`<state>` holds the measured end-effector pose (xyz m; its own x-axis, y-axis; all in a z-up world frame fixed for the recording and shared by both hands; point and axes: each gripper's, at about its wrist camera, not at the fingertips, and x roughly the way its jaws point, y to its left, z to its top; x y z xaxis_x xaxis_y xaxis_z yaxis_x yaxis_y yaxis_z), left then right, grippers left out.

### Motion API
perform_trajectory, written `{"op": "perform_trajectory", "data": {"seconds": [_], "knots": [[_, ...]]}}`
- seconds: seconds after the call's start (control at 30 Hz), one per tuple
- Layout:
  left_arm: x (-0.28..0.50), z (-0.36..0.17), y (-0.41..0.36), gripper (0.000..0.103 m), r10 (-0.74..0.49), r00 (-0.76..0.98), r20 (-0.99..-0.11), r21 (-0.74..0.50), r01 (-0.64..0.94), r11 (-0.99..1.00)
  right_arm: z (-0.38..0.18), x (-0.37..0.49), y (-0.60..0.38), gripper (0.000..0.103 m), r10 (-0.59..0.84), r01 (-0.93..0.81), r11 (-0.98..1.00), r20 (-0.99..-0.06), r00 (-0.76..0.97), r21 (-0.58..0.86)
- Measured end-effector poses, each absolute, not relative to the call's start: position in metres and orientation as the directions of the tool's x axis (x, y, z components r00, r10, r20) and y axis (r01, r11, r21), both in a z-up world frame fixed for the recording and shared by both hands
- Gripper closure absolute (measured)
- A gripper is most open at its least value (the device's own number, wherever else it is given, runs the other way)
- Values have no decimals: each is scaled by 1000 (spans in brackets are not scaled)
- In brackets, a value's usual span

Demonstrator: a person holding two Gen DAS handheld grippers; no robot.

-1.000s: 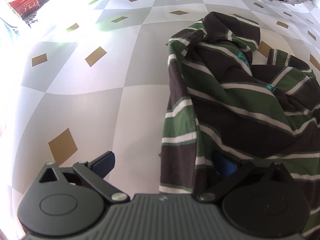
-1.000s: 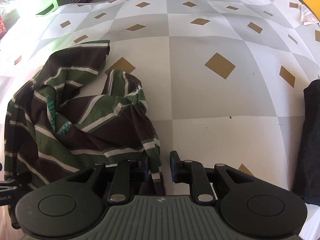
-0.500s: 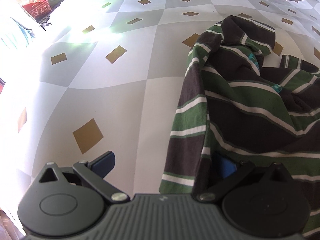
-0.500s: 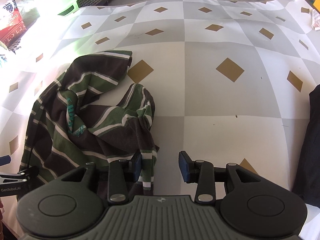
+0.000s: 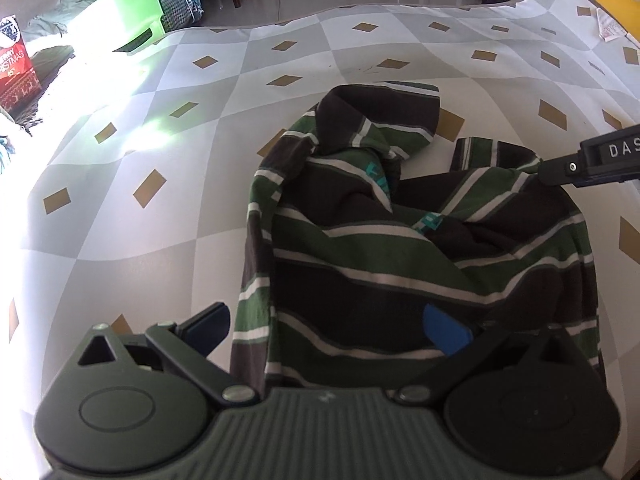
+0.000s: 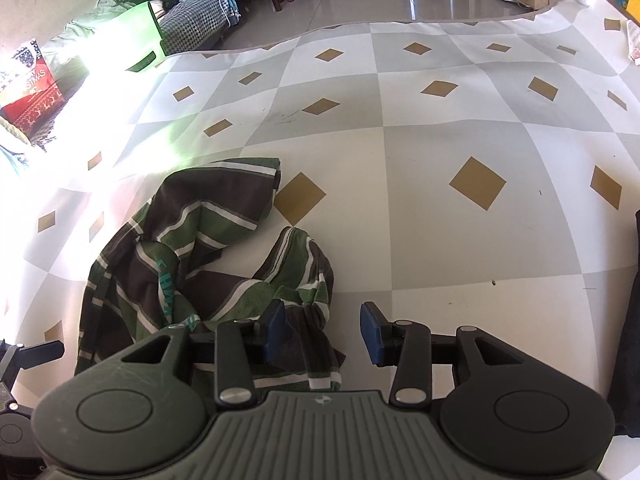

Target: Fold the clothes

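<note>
On the checked cloth (image 6: 460,128) that covers the bench, a crumpled shirt (image 5: 400,248) striped in green, dark brown and white is seen lying in a heap, with teal lettering showing among its folds. Its near edge is draped between the fingers of the left gripper (image 5: 328,326), whose jaws stand wide apart; the blue pads (image 5: 446,334) are not pressed on the fabric, though one of them is partly covered by it. From the right wrist view the same shirt (image 6: 208,248) is found to the left of centre, one bunched end reaching down between the fingers of the right gripper (image 6: 322,334). That gripper's jaws are opening, and the fabric lies against the left pad only, well clear of the other one. A dark garment (image 6: 632,320) is seen at the cloth's right edge. Beyond the bench, a green box (image 5: 136,12) and a red printed bag (image 6: 30,84) are visible.
</note>
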<state>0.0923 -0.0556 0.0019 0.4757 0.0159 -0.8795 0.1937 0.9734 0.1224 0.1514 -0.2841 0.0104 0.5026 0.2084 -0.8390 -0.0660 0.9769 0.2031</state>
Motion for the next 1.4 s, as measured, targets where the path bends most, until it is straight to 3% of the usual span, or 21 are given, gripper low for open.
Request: {"op": "perform_trajectory", "data": {"seconds": [0.27,0.4,1.4], "knots": [[102,-4,-77,0,10,453,-891,175,324,930,2,172,-272,59,190,-91,982,-850,492,167],[109,-12,-77,0,-31,452,-891,145,348,926,-4,181,-268,59,198,-92,980,-855,479,175],[126,-42,-69,0,-28,402,-915,120,338,933,-26,197,-262,59,206,-49,977,-870,447,207]]}}
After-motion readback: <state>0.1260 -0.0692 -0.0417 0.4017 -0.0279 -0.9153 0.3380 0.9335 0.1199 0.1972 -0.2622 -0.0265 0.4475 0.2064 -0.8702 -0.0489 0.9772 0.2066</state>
